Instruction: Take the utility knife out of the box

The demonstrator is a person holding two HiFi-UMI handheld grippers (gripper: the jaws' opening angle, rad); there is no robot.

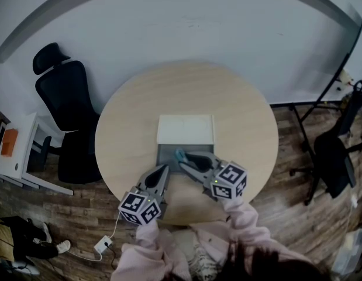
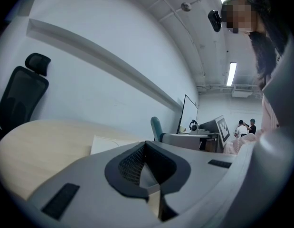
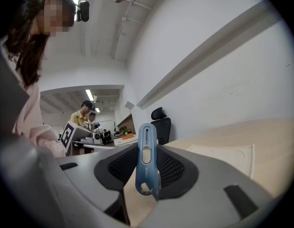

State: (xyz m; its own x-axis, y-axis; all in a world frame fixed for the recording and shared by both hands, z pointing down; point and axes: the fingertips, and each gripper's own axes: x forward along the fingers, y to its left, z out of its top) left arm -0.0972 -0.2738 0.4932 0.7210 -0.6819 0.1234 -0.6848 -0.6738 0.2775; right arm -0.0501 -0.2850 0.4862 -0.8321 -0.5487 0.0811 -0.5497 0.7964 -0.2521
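The blue utility knife (image 3: 146, 163) stands upright between the pads of my right gripper (image 3: 147, 175), which is shut on it. In the head view the knife (image 1: 181, 155) pokes out of the right gripper (image 1: 185, 161) over the grey box (image 1: 167, 155) in the middle of the round table (image 1: 128, 127). The box's white lid (image 1: 185, 129) lies just beyond the box. My left gripper (image 1: 162, 173) hovers at the box's near left corner. Its jaws are together and hold nothing (image 2: 146, 167).
A black office chair (image 1: 66, 110) stands at the table's left. At the right are a second black chair (image 1: 333, 157) and a stand. White furniture (image 1: 17, 157) sits at the far left. Several people work at desks in the background (image 2: 244, 127).
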